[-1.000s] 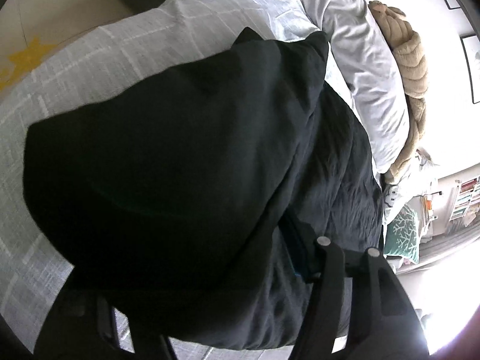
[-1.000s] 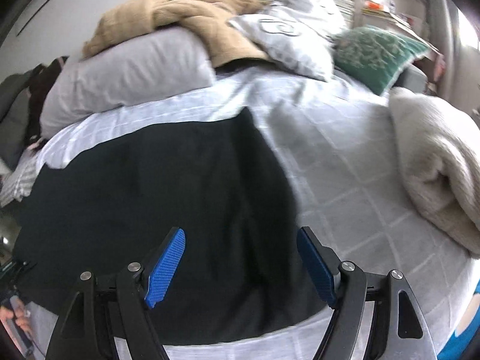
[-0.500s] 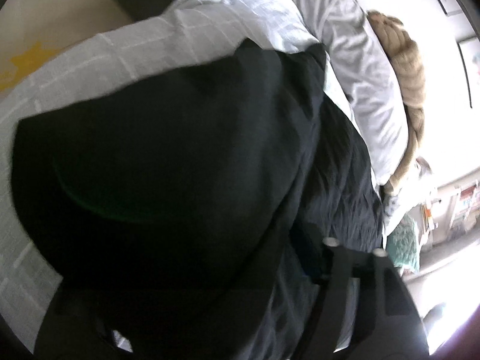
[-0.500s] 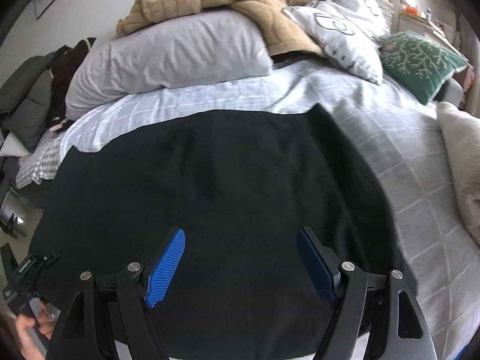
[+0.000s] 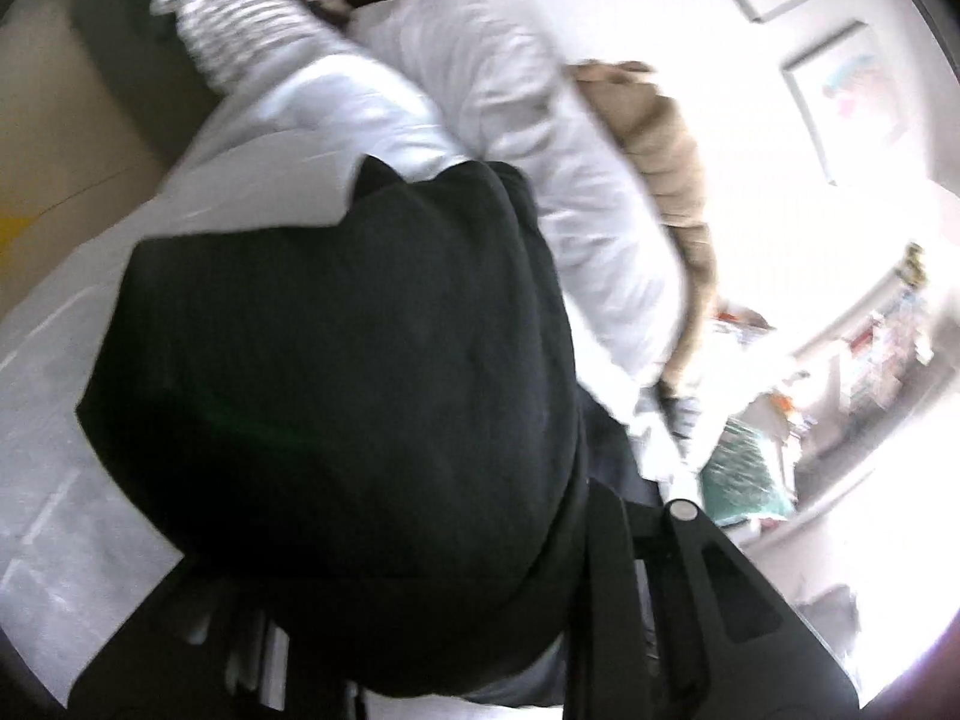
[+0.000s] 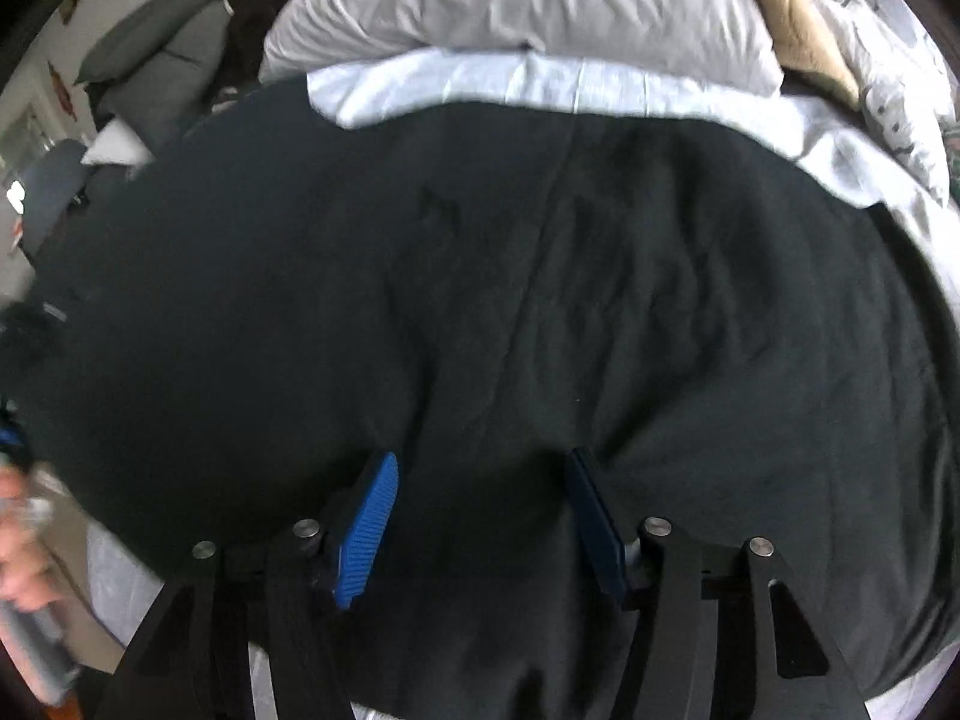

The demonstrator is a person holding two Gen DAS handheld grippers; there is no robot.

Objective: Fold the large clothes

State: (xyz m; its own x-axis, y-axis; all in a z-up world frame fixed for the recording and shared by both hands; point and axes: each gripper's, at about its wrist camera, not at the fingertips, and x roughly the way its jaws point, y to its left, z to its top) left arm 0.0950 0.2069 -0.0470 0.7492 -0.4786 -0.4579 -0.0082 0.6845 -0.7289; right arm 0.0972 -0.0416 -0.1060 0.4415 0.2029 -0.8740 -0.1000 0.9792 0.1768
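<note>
A large black garment [image 6: 540, 312] lies spread over the white checked bedsheet [image 6: 480, 84]. My right gripper [image 6: 480, 510] is pressed down onto it near its front edge, its blue pads [image 6: 369, 516] apart with cloth bunching between them. In the left wrist view the black garment [image 5: 336, 372] hangs draped over my left gripper [image 5: 456, 630] and hides its fingertips; it appears shut on the cloth and lifts that side above the bedsheet [image 5: 72, 450].
A grey pillow [image 6: 516, 0] and a tan blanket [image 6: 798, 6] lie at the head of the bed. Dark clothes [image 6: 180, 60] are piled at the far left. A green cushion [image 5: 744, 480] and shelves [image 5: 882, 354] stand beyond the bed.
My right gripper has dropped forward onto the garment and its pads have come closer together. My left gripper has swung up and towards the pillows with the cloth.
</note>
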